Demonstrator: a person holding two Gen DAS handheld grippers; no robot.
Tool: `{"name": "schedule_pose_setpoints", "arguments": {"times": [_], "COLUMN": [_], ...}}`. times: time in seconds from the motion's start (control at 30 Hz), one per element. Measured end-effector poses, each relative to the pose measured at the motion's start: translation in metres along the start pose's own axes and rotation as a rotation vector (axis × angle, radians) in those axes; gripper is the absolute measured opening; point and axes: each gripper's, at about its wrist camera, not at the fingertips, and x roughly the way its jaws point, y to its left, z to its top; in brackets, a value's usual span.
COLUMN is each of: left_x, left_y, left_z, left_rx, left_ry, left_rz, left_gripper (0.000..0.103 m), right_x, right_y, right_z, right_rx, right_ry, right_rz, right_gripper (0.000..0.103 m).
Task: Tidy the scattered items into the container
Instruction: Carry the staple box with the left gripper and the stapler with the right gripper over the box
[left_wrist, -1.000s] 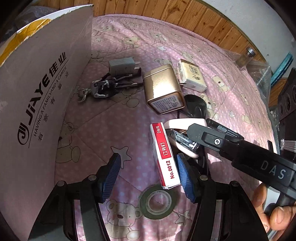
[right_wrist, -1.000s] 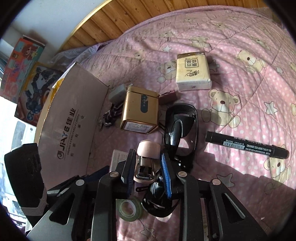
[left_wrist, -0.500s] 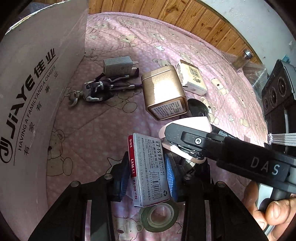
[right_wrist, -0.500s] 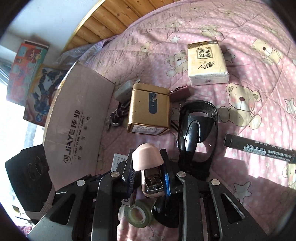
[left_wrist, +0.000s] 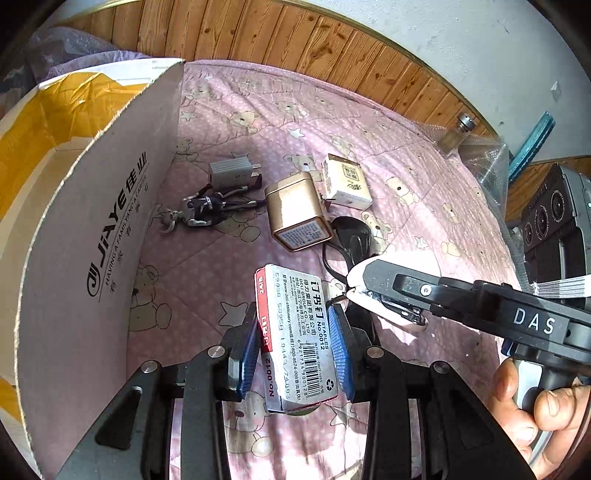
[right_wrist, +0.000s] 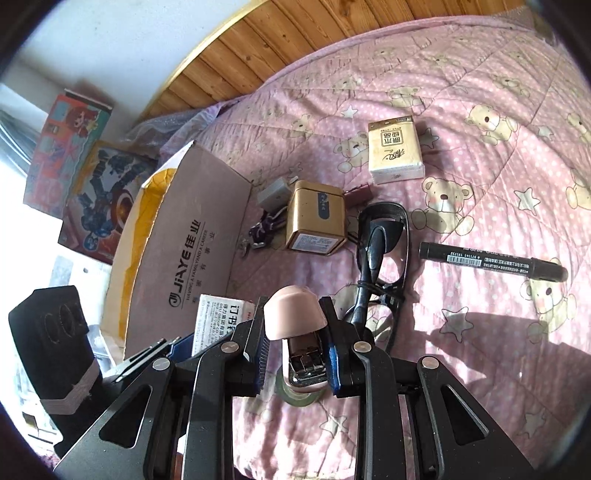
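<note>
- R tool (right_wrist: 297, 350) clamped on pink stapler (right_wrist: 295, 319), lifted over bed (right_wrist: 480, 147).
- Cardboard box (right_wrist: 192, 236) at left, open.
- Staple box (right_wrist: 221, 321) beside it, prob. held by the L tool, partly hidden.
- Marker (right_wrist: 491, 262), glasses (right_wrist: 384, 236), gold tin (right_wrist: 317, 221) on quilt.

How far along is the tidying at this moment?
Nothing visibly sits in the cardboard box yet. In hand: left gripper holds the staples box, right gripper the pink stapler. Left on the quilt: gold tin, tissue pack, marker, glasses, charger, figurine, tape roll.
</note>
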Motion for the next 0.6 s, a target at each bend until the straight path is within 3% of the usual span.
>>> {"name": "schedule_pose_setpoints", "arguments": {"times": [0.6], "left_x": [-0.067], "left_y": [0.003], "left_z": [0.007], "left_rx": [-0.007], "left_ry": [-0.146], "left_rz": [-0.014], "left_gripper": [0.037], "right_x": [-0.031], "right_y": [0.058], "right_z": [-0.014], "right_rx": [-0.151], "right_ry": [-0.043], "right_rz": [-0.007], "right_gripper": [0.026]}}
